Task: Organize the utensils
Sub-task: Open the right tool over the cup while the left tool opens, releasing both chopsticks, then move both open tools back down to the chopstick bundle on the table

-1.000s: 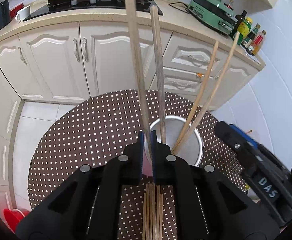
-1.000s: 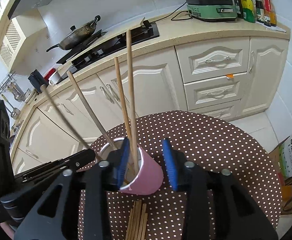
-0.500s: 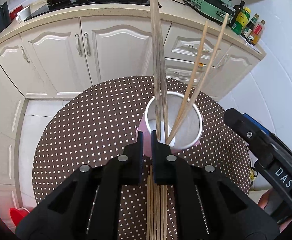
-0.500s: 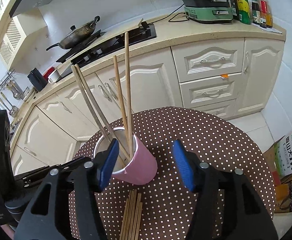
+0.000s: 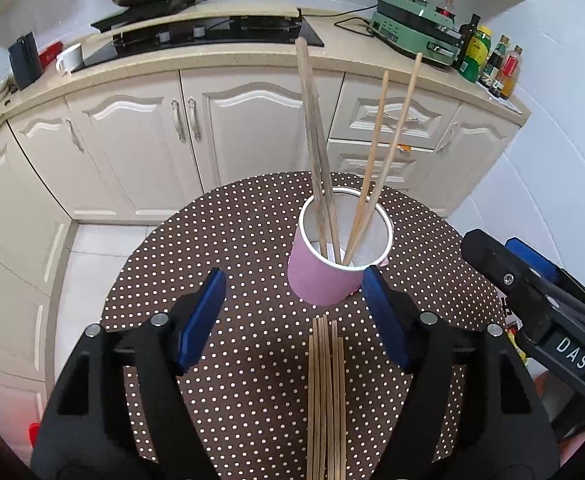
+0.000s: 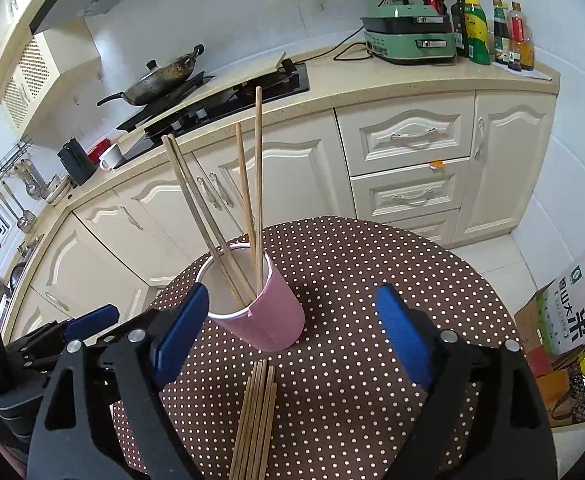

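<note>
Right now a pink cup (image 5: pixel 326 280) stands on the round dotted table (image 5: pixel 220 256), towards its far side, with four chopsticks (image 5: pixel 318 176) upright in it. Two of them lean together at the left of the cup as seen from the left gripper; the other two (image 5: pixel 380 160) lean to the right, their tips spread a little apart. On the near side of the cup, just short of its base, a flat bundle (image 5: pixel 326 392) of more chopsticks lies on the cloth, pointing at the cup.

Both tools hang over the near edge of the table, tilted down at it. The left gripper (image 5: pixel 294 312) has its blue pads wide and its jaws are opening; nothing is pinched, and the bundle lies on the table below the gap. The right gripper (image 6: pixel 288 334) is likewise spreading, wider yet; the cup sits ahead of the gap, nearer the left pad, with neither pad touching it.

Behind the table runs a cream counter (image 6: pixel 372 84) with cabinets, a black hob, a wok (image 6: pixel 160 80), a green appliance (image 6: pixel 408 36) and bottles (image 6: pixel 492 32).
</note>
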The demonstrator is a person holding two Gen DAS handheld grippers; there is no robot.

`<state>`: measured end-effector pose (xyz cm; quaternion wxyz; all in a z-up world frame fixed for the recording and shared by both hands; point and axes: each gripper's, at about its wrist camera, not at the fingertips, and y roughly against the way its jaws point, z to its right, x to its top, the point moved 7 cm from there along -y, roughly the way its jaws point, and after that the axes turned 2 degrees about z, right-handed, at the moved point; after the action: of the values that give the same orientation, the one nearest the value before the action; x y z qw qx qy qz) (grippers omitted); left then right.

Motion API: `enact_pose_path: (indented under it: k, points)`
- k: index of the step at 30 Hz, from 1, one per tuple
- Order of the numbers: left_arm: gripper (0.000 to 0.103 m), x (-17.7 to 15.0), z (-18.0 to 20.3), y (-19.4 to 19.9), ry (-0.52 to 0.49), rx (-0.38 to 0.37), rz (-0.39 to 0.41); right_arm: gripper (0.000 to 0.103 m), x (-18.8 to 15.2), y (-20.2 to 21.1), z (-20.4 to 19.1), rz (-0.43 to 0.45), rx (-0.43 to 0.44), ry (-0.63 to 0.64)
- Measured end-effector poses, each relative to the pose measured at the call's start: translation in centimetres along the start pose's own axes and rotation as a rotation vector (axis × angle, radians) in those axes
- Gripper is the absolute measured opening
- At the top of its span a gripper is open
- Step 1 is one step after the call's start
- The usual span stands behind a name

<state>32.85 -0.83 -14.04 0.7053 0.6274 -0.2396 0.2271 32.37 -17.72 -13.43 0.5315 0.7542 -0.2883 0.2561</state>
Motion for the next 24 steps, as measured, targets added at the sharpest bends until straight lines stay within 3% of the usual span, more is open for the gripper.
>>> enact_pose_path:
  k: [5,24]
  points:
    - [0.074,-0.3,0.3,1.8,-0.016,0.012,0.024,0.090,-0.2,1.6,-0.1,0.027,0.002,0.013]
    - [0.080,-2.0,0.7,8.4,-0.040,0.050,0.122,0.094,-1.8,7.2,-1.4,0.097,0.006,0.086]
